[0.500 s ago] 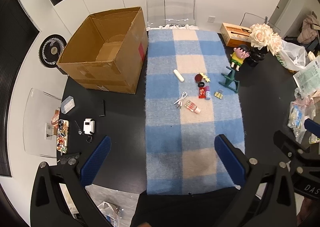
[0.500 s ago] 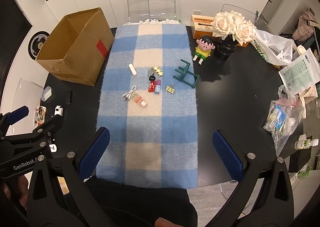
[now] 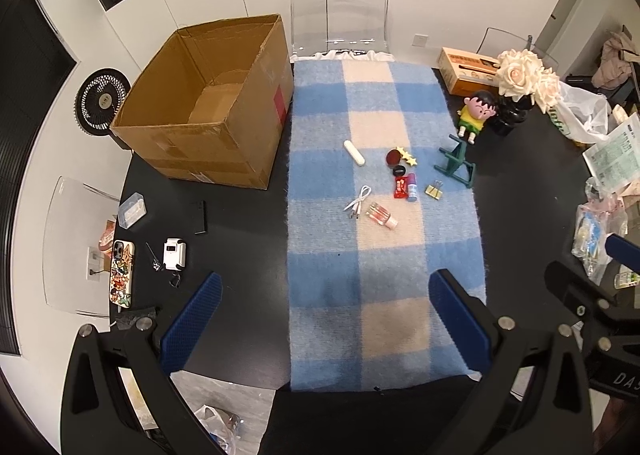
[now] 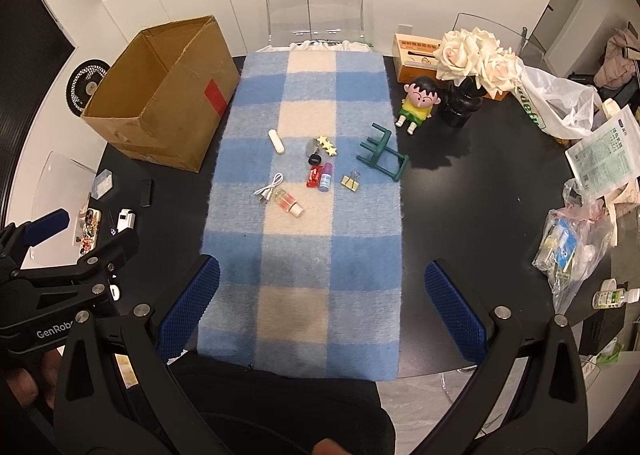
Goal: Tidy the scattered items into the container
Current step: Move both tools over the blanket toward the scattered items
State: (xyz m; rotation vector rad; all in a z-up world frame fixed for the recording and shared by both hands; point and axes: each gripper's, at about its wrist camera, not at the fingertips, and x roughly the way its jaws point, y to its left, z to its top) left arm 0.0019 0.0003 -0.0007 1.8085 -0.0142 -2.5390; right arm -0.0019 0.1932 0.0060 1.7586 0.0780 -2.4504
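An open, empty cardboard box (image 3: 208, 103) stands at the table's far left; it also shows in the right wrist view (image 4: 160, 95). Small items lie on the blue checked cloth (image 3: 384, 255): a white tube (image 3: 354, 153), a white cable (image 3: 357, 207), a small clear bottle (image 3: 382, 215), a red packet (image 3: 401, 187), yellow stars (image 3: 408, 156), a yellow binder clip (image 3: 435, 191) and a green toy chair (image 3: 456, 163). My left gripper (image 3: 324, 319) is open and empty, high above the near cloth. My right gripper (image 4: 320, 307) is open and empty too.
A doll (image 3: 476, 115), a black vase with roses (image 3: 516, 95) and an orange box (image 3: 468, 71) stand at the far right. Plastic bags (image 4: 572, 247) lie on the right. A phone (image 3: 122, 275), a white device (image 3: 175, 253) and a clear case (image 3: 131, 210) lie on the left.
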